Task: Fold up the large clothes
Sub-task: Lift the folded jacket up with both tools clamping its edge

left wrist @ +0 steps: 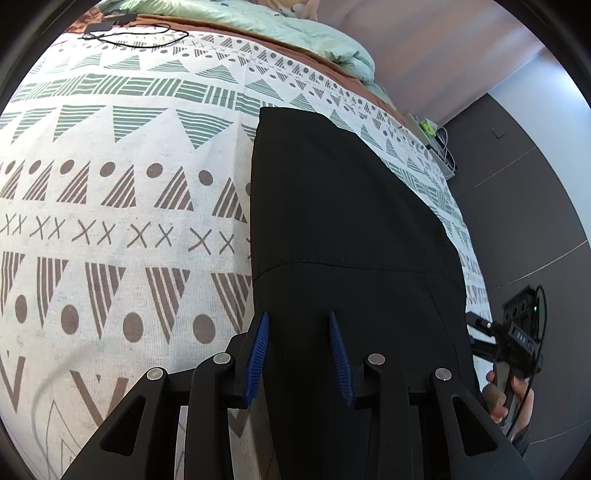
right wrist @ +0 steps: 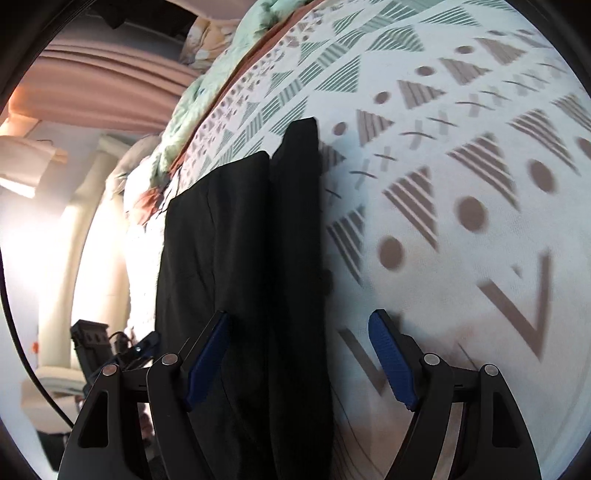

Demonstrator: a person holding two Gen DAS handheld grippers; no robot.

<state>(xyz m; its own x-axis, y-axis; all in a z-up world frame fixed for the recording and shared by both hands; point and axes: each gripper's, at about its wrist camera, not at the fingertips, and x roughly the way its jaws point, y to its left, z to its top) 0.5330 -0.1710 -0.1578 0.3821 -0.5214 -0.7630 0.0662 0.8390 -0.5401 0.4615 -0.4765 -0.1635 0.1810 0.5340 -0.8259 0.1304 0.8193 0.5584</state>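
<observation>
From the left wrist camera, the black garment [left wrist: 347, 221] lies long on the patterned bedcover [left wrist: 122, 192]. The left gripper [left wrist: 299, 358] is above its near end, its jaws apart and not pressing the cloth. A black cable [left wrist: 136, 37] lies far up the bed beside a green quilt [left wrist: 295, 29]. At the right edge, a hand [left wrist: 513, 395] holds the other tool.

From the right wrist camera, the right gripper [right wrist: 299, 362] is released, jaws wide over the garment's folded edge [right wrist: 295, 258], with nothing grasped.

Black garment [left wrist: 343, 206]: matt smooth cloth. Bedspread [left wrist: 122, 206]: coarse woven printed cotton. Left gripper [left wrist: 300, 360] and right gripper [right wrist: 301, 363]: matt black plastic, ribbed blue pads, shiny metal pins.
</observation>
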